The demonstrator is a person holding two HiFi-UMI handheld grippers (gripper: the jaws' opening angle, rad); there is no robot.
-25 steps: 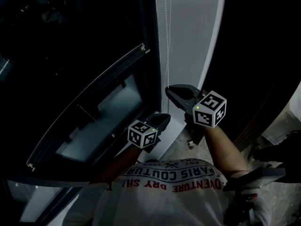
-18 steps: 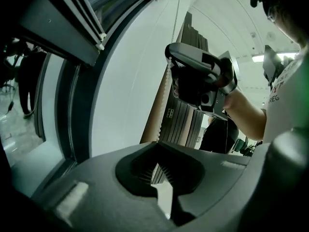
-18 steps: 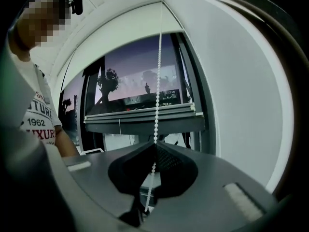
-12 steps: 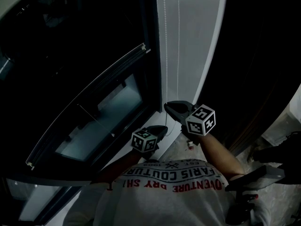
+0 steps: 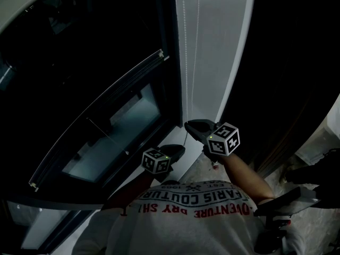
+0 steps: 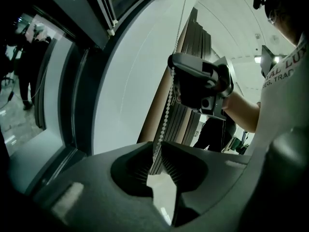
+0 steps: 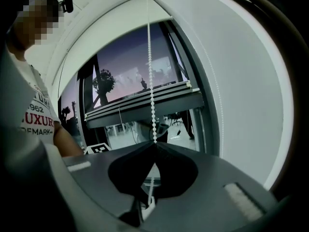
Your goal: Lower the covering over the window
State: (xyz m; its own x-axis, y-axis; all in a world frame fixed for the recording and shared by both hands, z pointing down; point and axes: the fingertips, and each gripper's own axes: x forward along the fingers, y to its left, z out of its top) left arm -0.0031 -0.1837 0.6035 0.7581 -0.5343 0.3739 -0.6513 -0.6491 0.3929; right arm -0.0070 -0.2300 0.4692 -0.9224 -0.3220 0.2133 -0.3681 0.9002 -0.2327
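The black ribbed fingers (image 7: pixel 181 170) of the right gripper (image 7: pixel 154 146) are clenching on the white beaded pull chain (image 7: pixel 151 76), which is entering at their tips and running straight up from them. The fingers (image 6: pixel 129 170) of the left gripper (image 6: pixel 155 151) are pinching what looks like the same strand. That strand is climbing past the nose of the right gripper, which is sitting higher on it, so the left is holding just below the right.

The chain's long axis is lying vertical, close along the white wall panel (image 5: pixel 223 52) at the right edge of the dark-framed window (image 5: pixel 170 89). A second, fainter strand is hanging free beside the held one, nearer that panel.

To the left of both grippers, the tinted see-through roller blind (image 7: pixel 130 71) is covering only the upper part of the glass. Its pale slim bottom rail (image 7: pixel 145 103) is crossing the pane partway down, leaving clear glass beneath.

The coming move, as I judge it, is turning on that vertical line. The pull has to be going straight down along the chain, and the right gripper, being the higher one, is having the longer stroke. Hauling sideways would probably be dragging the beads against the wall or slipping them out of the fingers.
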